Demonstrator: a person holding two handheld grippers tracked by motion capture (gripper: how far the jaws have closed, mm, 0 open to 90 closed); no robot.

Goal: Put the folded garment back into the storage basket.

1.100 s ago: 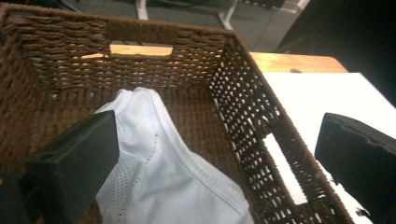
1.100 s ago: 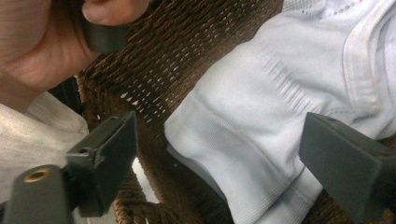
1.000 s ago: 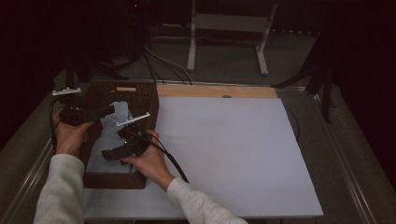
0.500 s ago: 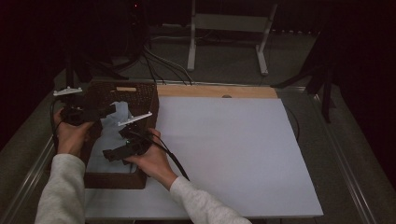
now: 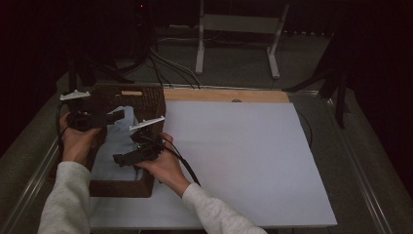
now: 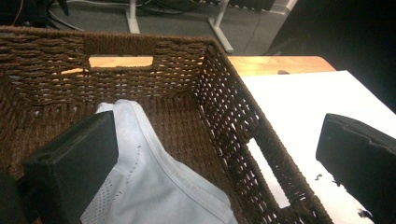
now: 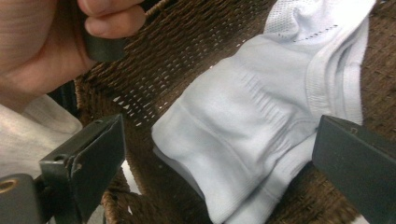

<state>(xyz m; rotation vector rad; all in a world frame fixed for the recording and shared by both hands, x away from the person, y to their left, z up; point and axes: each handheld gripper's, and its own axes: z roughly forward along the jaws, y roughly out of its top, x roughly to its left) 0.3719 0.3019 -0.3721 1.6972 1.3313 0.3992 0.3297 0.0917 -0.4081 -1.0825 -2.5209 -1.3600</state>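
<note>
Pale-blue knitted garment (image 7: 261, 135) lies crumpled inside the brown woven basket (image 5: 151, 100), toward its near wall; both grippers (image 5: 127, 158) (image 5: 114, 116) are held released above it. Wicker could be pinched instead.

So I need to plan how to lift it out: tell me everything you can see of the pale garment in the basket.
The pale garment is light blue-white knit cloth with a ribbed band, stitched seams and a mesh patch. It lies crumpled and loosely folded in the brown wicker basket, resting on its woven floor. The right tool hangs open over it, jaws to either side, not gripping. The left tool is open too, one jaw above the cloth.
</note>
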